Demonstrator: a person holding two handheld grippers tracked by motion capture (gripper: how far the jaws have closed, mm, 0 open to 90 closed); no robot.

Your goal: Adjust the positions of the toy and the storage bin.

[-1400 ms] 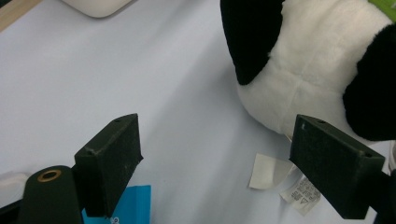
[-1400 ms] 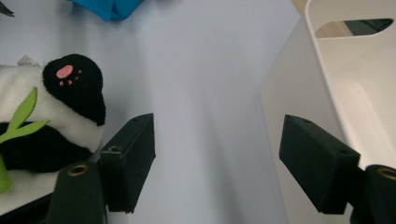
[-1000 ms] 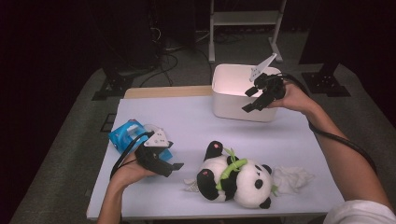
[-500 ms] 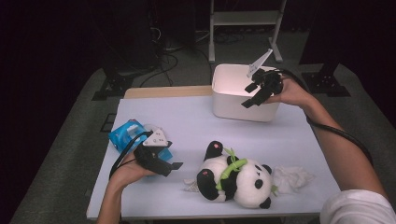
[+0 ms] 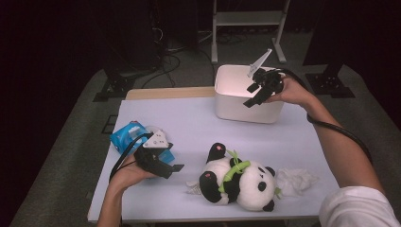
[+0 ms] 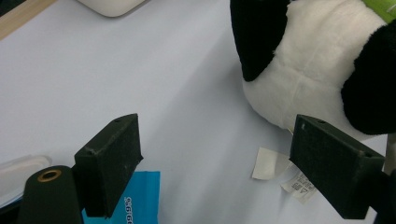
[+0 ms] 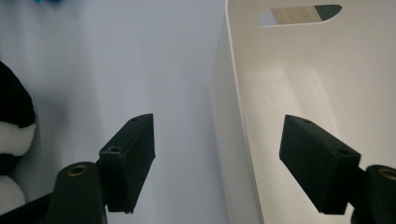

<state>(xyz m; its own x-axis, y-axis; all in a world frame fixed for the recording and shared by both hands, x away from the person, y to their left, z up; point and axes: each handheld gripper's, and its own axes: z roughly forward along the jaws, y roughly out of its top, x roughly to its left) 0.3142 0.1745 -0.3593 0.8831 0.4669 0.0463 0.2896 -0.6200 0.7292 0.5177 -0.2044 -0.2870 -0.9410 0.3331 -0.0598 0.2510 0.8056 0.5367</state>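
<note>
Straddling the white bin's (image 7: 243, 140) wall, right gripper (image 7: 217, 158) gapes empty.

Not much to read here. Lower left of the left gripper view: white print on the blue packet (image 6: 142, 196), something like "9.6 G" or "9.6 GG", cut off by the frame edge and half hidden behind the jaw. Lower right of the same view: tiny dark print on the white sewn-in tag (image 6: 299, 184) under the plush panda (image 6: 317, 60), too small to make out. Nothing legible in the high view or the right gripper view.
</note>
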